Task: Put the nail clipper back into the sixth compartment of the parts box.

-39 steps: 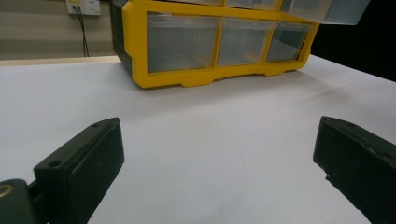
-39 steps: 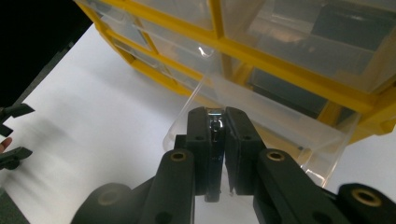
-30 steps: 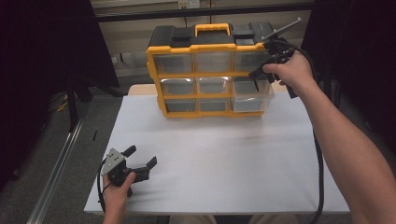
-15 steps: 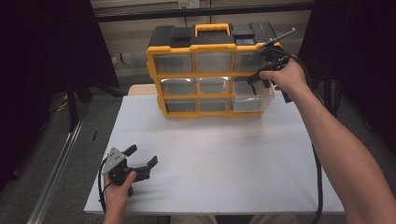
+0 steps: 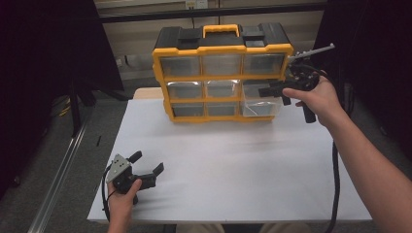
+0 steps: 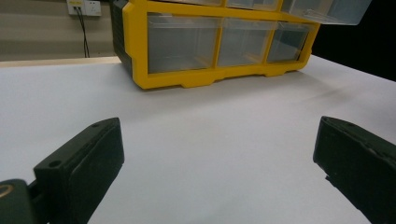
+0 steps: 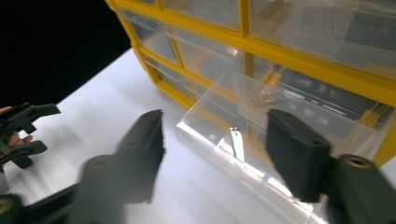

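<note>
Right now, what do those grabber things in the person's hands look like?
Each is a black hand-held gripper with two chunky flat jaws. The left hand-held gripper has a grey three-cornered plate on top and a black cable looping down. The right hand-held gripper trails a thick black cable. The forearms are bare, with no sleeves.

Glossy clear plastic drawer (image 7: 261,140) in a smooth yellow plastic organizer (image 5: 221,48) on matt white table (image 5: 233,165).

Yellow-black organizer (image 5: 221,48), clear drawers (image 5: 260,104); white table (image 5: 233,165); black claws.
</note>
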Action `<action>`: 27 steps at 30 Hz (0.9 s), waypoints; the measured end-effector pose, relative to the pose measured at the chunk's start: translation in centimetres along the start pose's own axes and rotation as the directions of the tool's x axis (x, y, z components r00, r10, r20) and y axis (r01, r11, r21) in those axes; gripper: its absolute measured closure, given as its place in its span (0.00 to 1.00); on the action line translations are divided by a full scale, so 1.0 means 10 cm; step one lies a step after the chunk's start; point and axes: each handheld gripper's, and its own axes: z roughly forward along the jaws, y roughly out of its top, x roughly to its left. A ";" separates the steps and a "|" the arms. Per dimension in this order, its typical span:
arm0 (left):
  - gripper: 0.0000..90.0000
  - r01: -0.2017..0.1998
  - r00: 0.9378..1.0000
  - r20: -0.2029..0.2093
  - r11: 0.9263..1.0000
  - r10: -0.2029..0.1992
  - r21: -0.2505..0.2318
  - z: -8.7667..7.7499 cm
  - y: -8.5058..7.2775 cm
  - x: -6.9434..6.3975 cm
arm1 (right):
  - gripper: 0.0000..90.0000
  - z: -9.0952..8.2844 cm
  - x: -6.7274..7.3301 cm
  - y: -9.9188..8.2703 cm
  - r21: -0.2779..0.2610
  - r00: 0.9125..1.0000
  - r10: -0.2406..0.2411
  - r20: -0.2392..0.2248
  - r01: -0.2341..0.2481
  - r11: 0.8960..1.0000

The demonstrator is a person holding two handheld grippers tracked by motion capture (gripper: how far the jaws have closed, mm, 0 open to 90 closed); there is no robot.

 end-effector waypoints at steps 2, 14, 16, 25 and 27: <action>0.02 -0.018 1.000 0.004 1.000 0.018 0.015 0.00 0.00 0.00 | 0.40 -0.06 0.01 -0.09 -0.025 1.000 -0.007 -0.012 0.006 1.000; 0.02 -0.011 1.000 0.001 1.000 0.011 0.011 0.00 -0.01 -0.01 | 0.23 -0.22 0.04 -0.87 -0.177 0.995 -0.061 -0.074 0.047 0.983; 0.02 -0.011 1.000 0.001 1.000 0.011 0.010 0.00 -0.01 -0.01 | 0.22 -0.22 0.05 -1.02 -0.198 0.994 -0.067 -0.082 0.049 0.979; 0.02 -0.022 1.000 -0.004 1.000 0.022 0.020 -0.01 -0.01 0.00 | 0.18 -0.20 0.05 -1.71 -0.283 0.996 -0.076 -0.046 0.060 0.957; 0.02 -0.022 1.000 -0.005 1.000 0.022 0.020 -0.02 -0.01 0.00 | 0.17 -0.20 0.04 -1.88 -0.315 0.997 -0.064 -0.037 0.050 0.948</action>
